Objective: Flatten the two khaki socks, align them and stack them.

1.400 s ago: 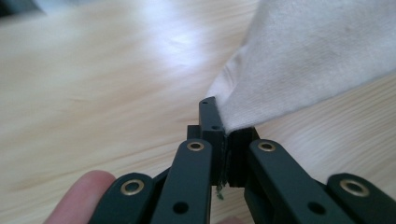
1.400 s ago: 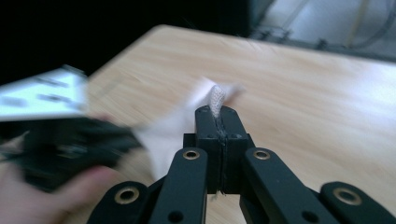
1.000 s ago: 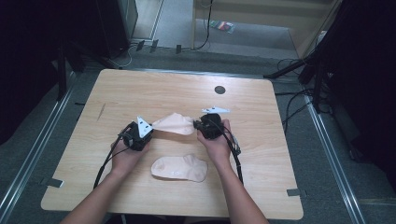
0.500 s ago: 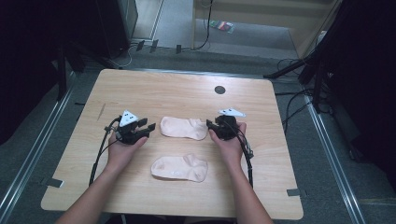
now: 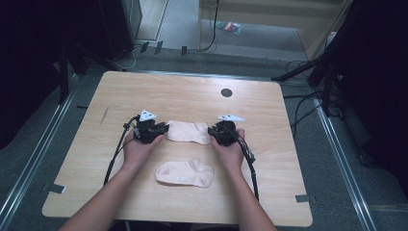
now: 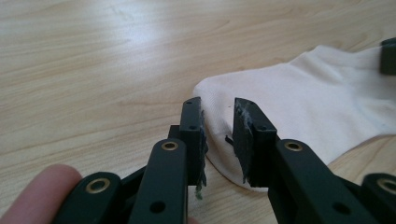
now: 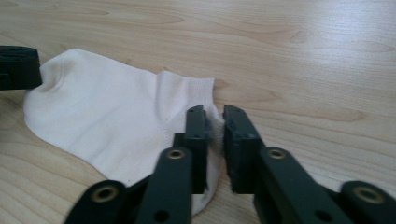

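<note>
You have two socks on the table (image 5: 144, 91). The far sock (image 5: 188, 132) lies flat between your two grippers. The near sock (image 5: 185, 173) lies flat too, closer to you, between your forearms and apart from both grippers.

Your left gripper (image 5: 163, 129) is at the left end of the far sock. In the left gripper view, the left gripper (image 6: 218, 116) sits low over the rounded end of the far sock (image 6: 308, 107). The jaws have just been closing. There is a narrow gap between them, and the sock edge lies in that gap and under it. The pads do not seem to press the cloth yet.

Your right gripper (image 5: 211, 130) is at the right end of the same sock. In the right gripper view, the right gripper (image 7: 214, 112) is at the cuff end of the far sock (image 7: 102, 112). Its jaws have just been closing too. They are very near each other, with a thin slit between them. A bit of the cuff edge sits by the slit, but you cannot tell if it is pinched.

Count them: two socks, two grippers, one table. A small dark round spot (image 5: 226, 92) is on the table, past the socks. No words or labels can be read on the socks.
</note>
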The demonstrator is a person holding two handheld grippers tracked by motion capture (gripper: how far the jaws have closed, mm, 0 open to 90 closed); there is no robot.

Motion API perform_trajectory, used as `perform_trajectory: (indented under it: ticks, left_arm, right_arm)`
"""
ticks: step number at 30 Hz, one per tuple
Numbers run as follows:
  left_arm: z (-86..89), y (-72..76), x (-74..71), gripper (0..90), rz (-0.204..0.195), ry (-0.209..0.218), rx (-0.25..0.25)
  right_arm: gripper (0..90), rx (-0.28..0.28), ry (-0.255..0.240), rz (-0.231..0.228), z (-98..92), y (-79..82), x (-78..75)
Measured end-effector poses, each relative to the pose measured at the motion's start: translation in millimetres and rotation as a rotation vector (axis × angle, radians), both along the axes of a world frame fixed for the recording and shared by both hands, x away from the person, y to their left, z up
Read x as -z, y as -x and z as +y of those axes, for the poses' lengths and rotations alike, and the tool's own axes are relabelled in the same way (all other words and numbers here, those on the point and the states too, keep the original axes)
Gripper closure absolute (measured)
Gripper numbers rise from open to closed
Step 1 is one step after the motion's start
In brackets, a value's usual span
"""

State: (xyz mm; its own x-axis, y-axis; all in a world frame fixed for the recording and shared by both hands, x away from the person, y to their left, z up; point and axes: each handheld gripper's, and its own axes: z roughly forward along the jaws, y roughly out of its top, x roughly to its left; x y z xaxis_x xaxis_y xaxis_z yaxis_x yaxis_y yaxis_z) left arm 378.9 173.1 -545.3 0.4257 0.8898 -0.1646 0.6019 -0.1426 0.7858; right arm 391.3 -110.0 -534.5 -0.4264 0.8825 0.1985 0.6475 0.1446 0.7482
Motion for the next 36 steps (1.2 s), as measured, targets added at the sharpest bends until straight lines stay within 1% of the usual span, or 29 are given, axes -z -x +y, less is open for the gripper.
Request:
perform_trajectory:
  ticks: [1, 2, 3, 4, 5, 7, 10, 15, 16, 19, 20, 22, 24, 27, 30, 36]
  left_arm:
    - [-1.0, -1.0, 0.9, 76.2, 0.018, -0.014, -0.007]
    - [-1.5, -1.3, 1.4, 80.2, 0.022, -0.024, -0.012]
    - [-1.5, -1.3, 1.7, 83.0, 0.027, -0.039, -0.007]
    - [-1.5, -1.0, 1.8, 87.5, 0.03, -0.044, 0.001]
    - [-1.7, -0.3, 1.2, 89.4, 0.03, -0.05, 0.01]
    - [-0.8, 1.6, -0.7, 90.0, 0.033, -0.054, 0.024]
    - [3.2, 4.9, -4.3, 90.0, 0.028, -0.026, 0.027]
    - [10.4, 18.0, -17.3, 90.0, -0.023, 0.023, 0.017]
    - [11.5, 20.2, -19.6, 90.0, -0.032, 0.02, 0.021]
    - [14.8, 31.5, -29.3, 90.0, -0.056, 0.035, 0.032]
    - [15.5, 34.4, -31.2, 90.0, -0.064, 0.038, 0.034]
    - [17.6, 42.3, -35.7, 90.0, -0.078, 0.041, 0.035]
    - [20.5, 51.2, -39.0, 90.0, -0.089, 0.051, 0.037]
    - [23.8, 62.1, -40.6, 90.0, -0.096, 0.065, 0.039]
    - [26.6, 74.8, -41.3, 90.0, -0.097, 0.082, 0.038]
    - [31.2, 105.4, -42.4, 90.0, -0.096, 0.1, 0.052]
  right_arm:
    - [85.3, 0.0, 0.002, 0.0, 0.3, 0.6, -0.4]
    - [86.5, -0.006, 0.002, -0.002, 0.5, 1.3, -1.0]
    - [86.9, -0.009, 0.002, -0.001, 0.6, 1.9, -1.7]
    - [87.5, -0.017, 0.001, -0.004, 0.6, 2.8, -2.6]
    - [87.7, -0.022, 0.0, -0.009, 0.8, 3.8, -3.5]
    - [87.8, -0.029, 0.001, -0.024, 0.6, 6.2, -5.9]
    - [87.9, -0.029, 0.003, -0.042, -1.5, 9.2, -9.6]
    - [88.1, -0.028, -0.014, -0.059, -6.7, 14.9, -16.0]
    - [88.1, -0.033, -0.018, -0.066, -8.1, 17.1, -18.3]
    - [88.2, -0.039, -0.028, -0.067, -10.4, 23.4, -24.3]
    - [88.2, -0.038, -0.031, -0.074, -11.3, 26.8, -26.7]
    - [88.2, -0.037, -0.035, -0.072, -12.1, 33.0, -31.1]
    - [88.2, -0.043, -0.043, -0.08, -13.1, 38.9, -34.7]
    - [88.2, -0.058, -0.049, -0.097, -13.4, 49.4, -39.8]
    - [88.3, -0.069, -0.054, -0.103, -13.8, 60.2, -43.6]
    - [88.4, -0.089, -0.067, -0.096, -17.1, 82.9, -47.2]
